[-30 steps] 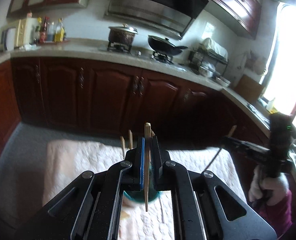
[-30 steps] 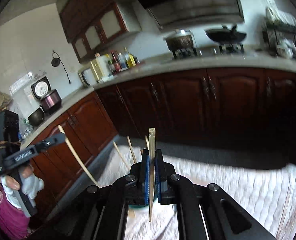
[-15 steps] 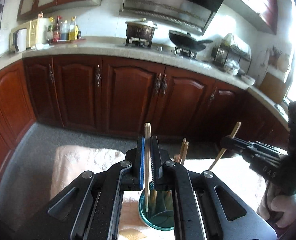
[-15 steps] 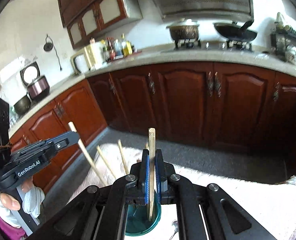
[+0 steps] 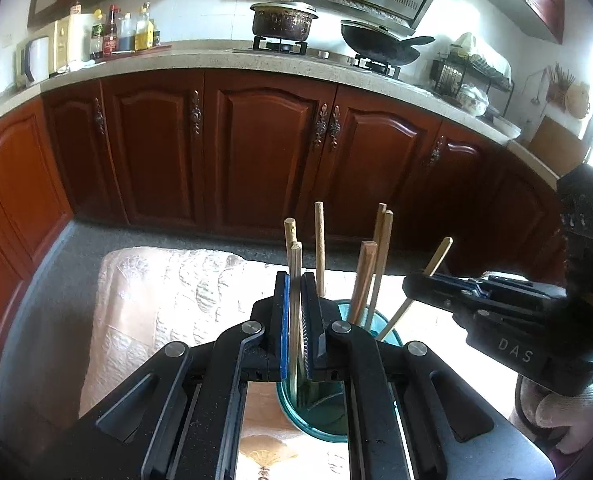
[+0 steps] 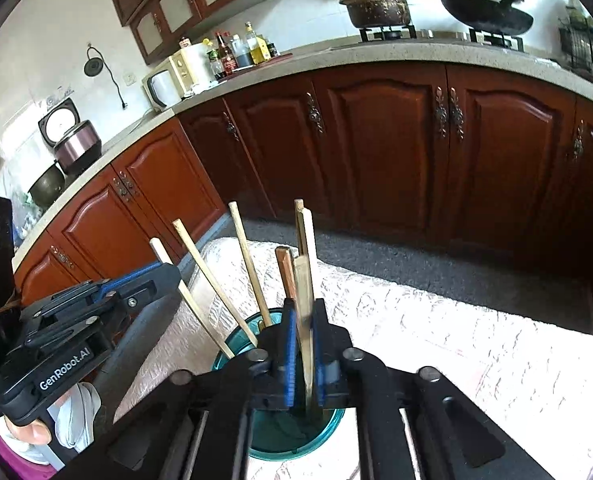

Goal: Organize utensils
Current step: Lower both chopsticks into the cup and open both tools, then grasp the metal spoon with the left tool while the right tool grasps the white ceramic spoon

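Observation:
A teal glass cup (image 5: 388,330) stands on the cloth-covered table and holds several wooden chopsticks (image 5: 376,264) upright. My left gripper (image 5: 293,280) is shut on one chopstick (image 5: 295,260), whose lower end dips into the cup. In the right wrist view the cup (image 6: 232,344) sits just under my right gripper (image 6: 304,308). Its jaws are opening, and a chopstick (image 6: 305,280) stands loose between the blue pads with its tip down in the cup. Each gripper shows in the other's view: the right gripper (image 5: 410,284) and the left gripper (image 6: 164,276).
A pale quilted cloth (image 5: 168,300) covers the table, its far edge facing dark red cabinets (image 5: 264,148). Grey floor lies between them. A gloved hand (image 5: 568,416) holds the right gripper's handle. The counter carries a pot (image 5: 284,20), a wok and bottles.
Both grippers have come down over the teal cup, and the chopsticks' lower ends now reach inside it. The right jaws have parted from their chopstick; the left jaws stay shut.

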Motion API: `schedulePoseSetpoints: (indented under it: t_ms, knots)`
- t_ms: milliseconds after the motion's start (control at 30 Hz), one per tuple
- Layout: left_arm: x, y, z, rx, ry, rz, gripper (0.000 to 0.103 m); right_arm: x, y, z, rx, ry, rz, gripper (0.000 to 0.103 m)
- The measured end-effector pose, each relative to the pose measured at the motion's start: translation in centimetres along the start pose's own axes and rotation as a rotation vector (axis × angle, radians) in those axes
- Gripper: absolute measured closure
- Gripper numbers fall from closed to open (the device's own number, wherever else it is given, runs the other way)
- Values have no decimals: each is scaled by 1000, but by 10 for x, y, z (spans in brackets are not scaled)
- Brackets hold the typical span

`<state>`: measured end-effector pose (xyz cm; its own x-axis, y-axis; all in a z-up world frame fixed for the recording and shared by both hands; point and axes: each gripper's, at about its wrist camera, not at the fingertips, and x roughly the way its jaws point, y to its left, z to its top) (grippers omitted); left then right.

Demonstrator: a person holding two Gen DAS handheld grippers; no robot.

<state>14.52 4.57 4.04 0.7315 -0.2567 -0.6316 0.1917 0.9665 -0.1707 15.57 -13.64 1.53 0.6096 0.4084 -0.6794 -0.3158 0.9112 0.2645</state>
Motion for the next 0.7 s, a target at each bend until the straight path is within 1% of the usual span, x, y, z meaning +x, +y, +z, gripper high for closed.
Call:
schedulePoseSetpoints:
  t_ms: [33,167,267,333,367,533,700]
  knots:
    - [-1,-1,0,0,-1,-1,99,0,-1,-1,4,1,1,77]
    - [-3,-2,0,2,-6,-2,96,-1,-3,-6,11,7,1,77]
    - [-5,-4,-2,7,-5,-1,85,-2,-6,-10,21,16,-3,77]
    - [-6,-4,-3,10,-4,-3,70,-3,-7,-13,25,20,-9,77]
    - [-8,-5,-4,13,-8,-4,68,-4,-7,-14,27,20,-9,77]
    - [-16,-10,-7,34,-21,11,64,-19,-9,-25,40,10,-9,76]
    - [-25,-15,-14,50,-28,12,63,-36,-14,-42,64,1,-18,76]
